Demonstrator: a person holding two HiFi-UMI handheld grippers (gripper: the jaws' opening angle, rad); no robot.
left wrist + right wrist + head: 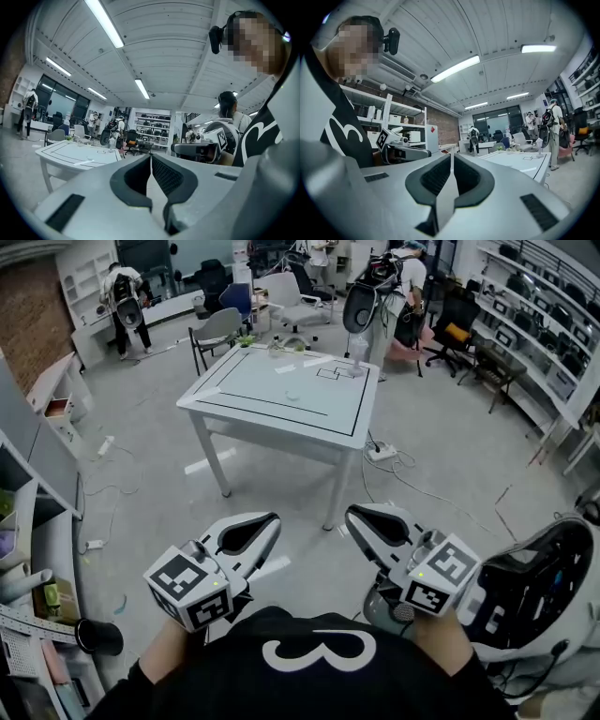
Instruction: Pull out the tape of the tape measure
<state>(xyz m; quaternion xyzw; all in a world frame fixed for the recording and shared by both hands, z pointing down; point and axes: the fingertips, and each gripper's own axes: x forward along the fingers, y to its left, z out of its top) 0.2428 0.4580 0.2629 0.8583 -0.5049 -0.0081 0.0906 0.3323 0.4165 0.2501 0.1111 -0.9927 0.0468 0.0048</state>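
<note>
The left tool (pixel 270 519) and the right tool (pixel 352 513) are held level and side by side, low in front of the person's black shirt (pixel 309 652). Both point toward the desk (pixel 253 381) and are well apart from it. In the left gripper view, the 2 jaws of the left tool are pressed together with nothing between them. The right gripper view shows the right tool the same: jaws together and empty.

The white desk stands ahead on the grey floor (pixel 450 456), with black lines drawn on its top. A small pale round thing (pixel 292 395) lies near the desk's middle. It is too small to tell whether it is the tape measure. A grey chair (pixel 217 329) stands beyond the desk.
</note>
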